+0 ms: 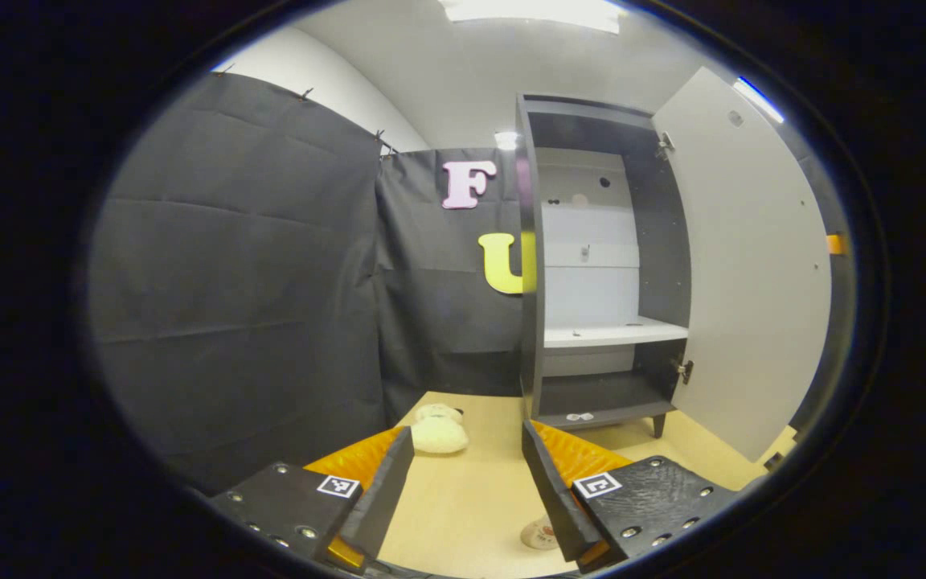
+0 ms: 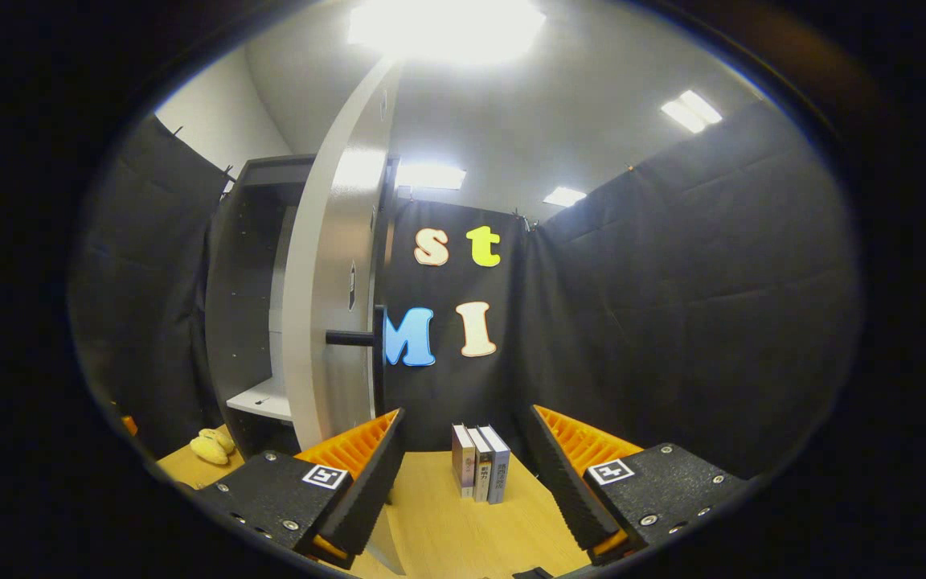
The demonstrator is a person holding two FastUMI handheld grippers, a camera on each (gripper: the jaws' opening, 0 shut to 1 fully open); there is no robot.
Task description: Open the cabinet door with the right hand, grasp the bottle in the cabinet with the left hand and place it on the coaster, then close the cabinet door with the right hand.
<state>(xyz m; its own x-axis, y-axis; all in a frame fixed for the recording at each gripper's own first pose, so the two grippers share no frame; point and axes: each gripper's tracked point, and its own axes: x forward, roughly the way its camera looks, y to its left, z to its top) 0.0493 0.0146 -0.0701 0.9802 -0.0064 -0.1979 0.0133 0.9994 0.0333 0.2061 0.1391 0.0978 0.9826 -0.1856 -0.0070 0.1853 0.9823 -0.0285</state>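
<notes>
Two pairs of tongs, both spread wide and holding nothing. Left tongs (image 1: 467,490) above bare desk (image 1: 463,515), pointed toward cabinet (image 1: 600,273) standing on the desk ahead and slightly right. Cabinet door (image 1: 744,265) swung fully open to the right, pale inner face turned to the left gripper view, hinges visible along the cabinet's right wall. Inside: white shelf (image 1: 616,331) about halfway up, bare on top; dark lower compartment beneath, with a small pale mark on its floor, too small to identify. Pale back panel with a few holes. Cream plush toy (image 1: 439,430) lying on the desk left of the cabinet, near the booth wall, well apart from the tongs. Small round pale object (image 1: 541,535) on the desk just beside the inner edge of the left tongs' right finger, partly hidden by it; whether coaster or bottle, cannot tell.

Right tongs (image 2: 463,482) held just right of the open door (image 2: 334,305), seen nearly edge-on in the right gripper view. Dark bar handle (image 2: 354,338) sticking out from the door's face, above the tongs and untouched. Three books (image 2: 481,462) standing upright together on the desk between the fingers, farther back against the wall. Yellow toy (image 2: 211,446) on the desk at far left, beside the cabinet's base.
</notes>
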